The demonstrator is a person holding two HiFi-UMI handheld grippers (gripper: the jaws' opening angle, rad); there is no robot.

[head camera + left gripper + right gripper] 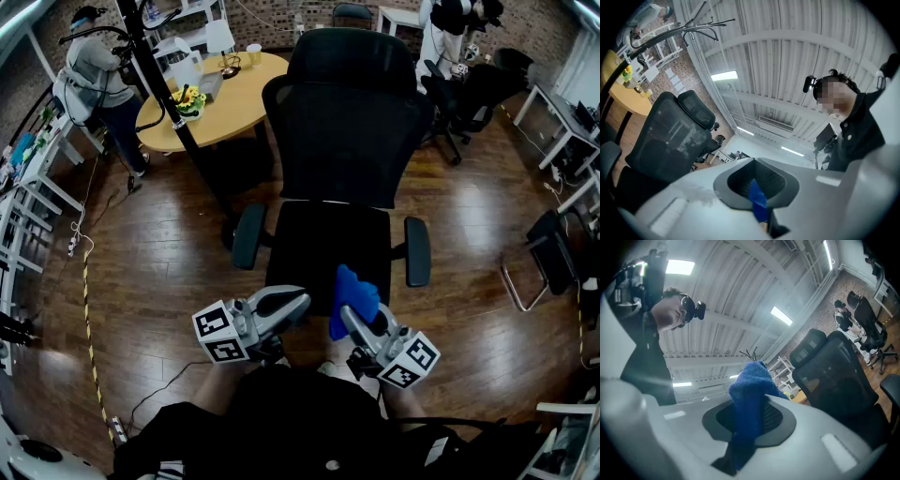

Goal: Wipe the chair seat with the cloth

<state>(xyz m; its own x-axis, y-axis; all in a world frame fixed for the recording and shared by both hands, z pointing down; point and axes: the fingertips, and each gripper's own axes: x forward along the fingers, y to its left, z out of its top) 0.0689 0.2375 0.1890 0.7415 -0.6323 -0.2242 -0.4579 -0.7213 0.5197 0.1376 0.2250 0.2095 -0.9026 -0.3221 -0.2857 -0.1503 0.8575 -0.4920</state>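
smooth grey plastic left gripper [296, 303], jaws closed together on nothing, thin blue sliver in their slit, perhaps the cloth [356, 292] beyond, black chair seat [314, 239] with front edge partly covered, fuzzy bunched cloth over that edge, right gripper [351, 317] clamped on it, cloth's lower end hidden

From my feed this reads as an open-plan office or lab workspace. A black mesh-backed swivel office chair [342, 122] stands on a dark wood plank floor [159, 281], with more black office chairs [469, 94] beyond it. A round pale-wood counter [239, 98] sits near a brick wall [272, 14]. White desks [558, 122] line the right side and white metal shelving [33, 183] the left. Overhead I see a ribbed metal ceiling [787, 61] with strip lights [724, 75].
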